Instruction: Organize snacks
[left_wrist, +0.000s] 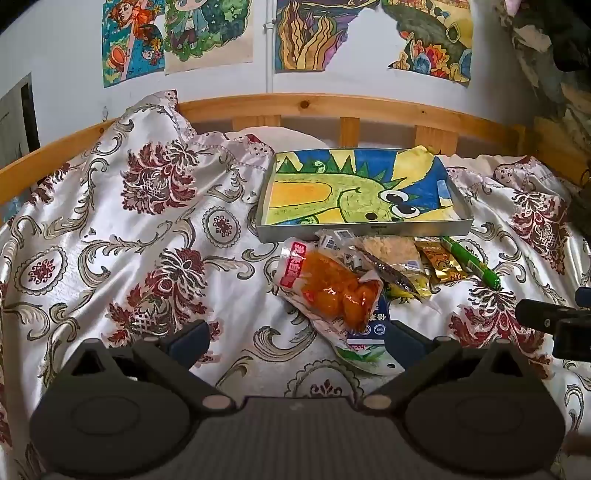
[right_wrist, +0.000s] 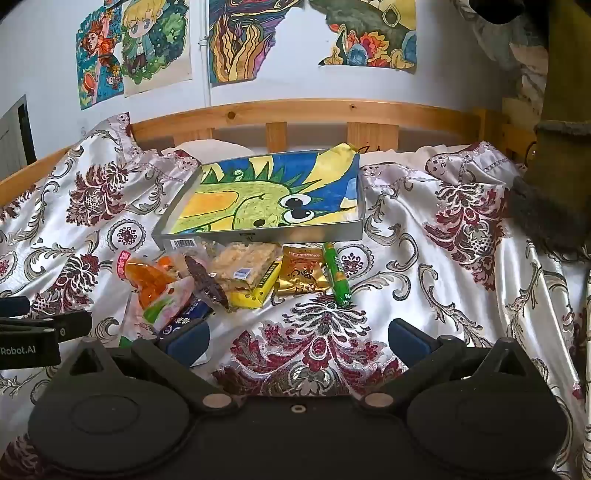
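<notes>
Overhead drawings (left_wrist: 177, 40), floral bedspread (left_wrist: 110, 221), wooden rail (left_wrist: 332, 107)

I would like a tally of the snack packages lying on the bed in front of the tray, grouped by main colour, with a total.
Orange: 1, the clear pouch of orange pieces
Dark brown: 1, the thin brown strip packet
Yellow: 1, the yellow-edged pack of pale crispy cake
Gold: 1, the shiny gold foil sachet
Green: 1, the green stick-shaped tube
Blue and white: 1, the flat pack under the pouch
Total: 6

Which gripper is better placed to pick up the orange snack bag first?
Probably the left gripper: the orange snack bag lies just ahead of its open jaws. The right gripper faces bare bedspread, with the bag off to its left.
</notes>
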